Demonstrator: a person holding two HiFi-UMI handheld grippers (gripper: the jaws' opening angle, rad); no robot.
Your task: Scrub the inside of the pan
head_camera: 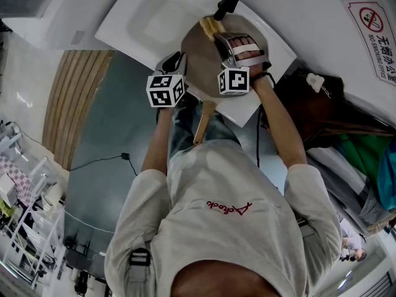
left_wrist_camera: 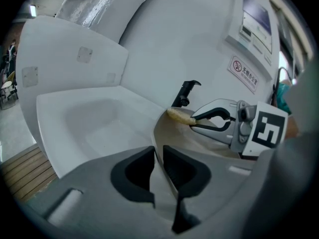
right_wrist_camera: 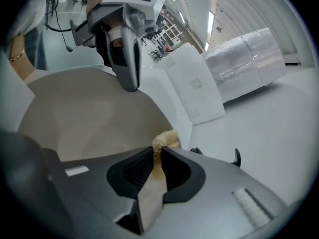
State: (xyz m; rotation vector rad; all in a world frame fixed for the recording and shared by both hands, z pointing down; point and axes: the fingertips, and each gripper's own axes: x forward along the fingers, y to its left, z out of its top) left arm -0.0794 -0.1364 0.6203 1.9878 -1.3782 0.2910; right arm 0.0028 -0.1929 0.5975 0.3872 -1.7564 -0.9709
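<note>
A round pan (head_camera: 197, 57) with a beige inside is held tilted over the edge of a white sink (head_camera: 148, 17). Its wooden handle (head_camera: 203, 124) points back toward the person. My left gripper (head_camera: 175, 62) is shut on the pan's near-left rim; in the left gripper view the thin rim (left_wrist_camera: 158, 133) runs between the jaws. My right gripper (head_camera: 219, 37) is shut on a flat tan scrubber (right_wrist_camera: 163, 142), whose frayed tip (left_wrist_camera: 180, 116) rests at the pan's far rim. The pan's inside (right_wrist_camera: 89, 118) fills the right gripper view, with the left gripper (right_wrist_camera: 130, 83) above it.
A black tap (head_camera: 229, 0) stands just beyond the pan. A no-smoking sign (head_camera: 374, 33) hangs on the white wall at the right. Dark bags and cloths (head_camera: 346, 141) are piled at the right. Wooden decking (head_camera: 74, 104) and a grey floor with a cable lie to the left.
</note>
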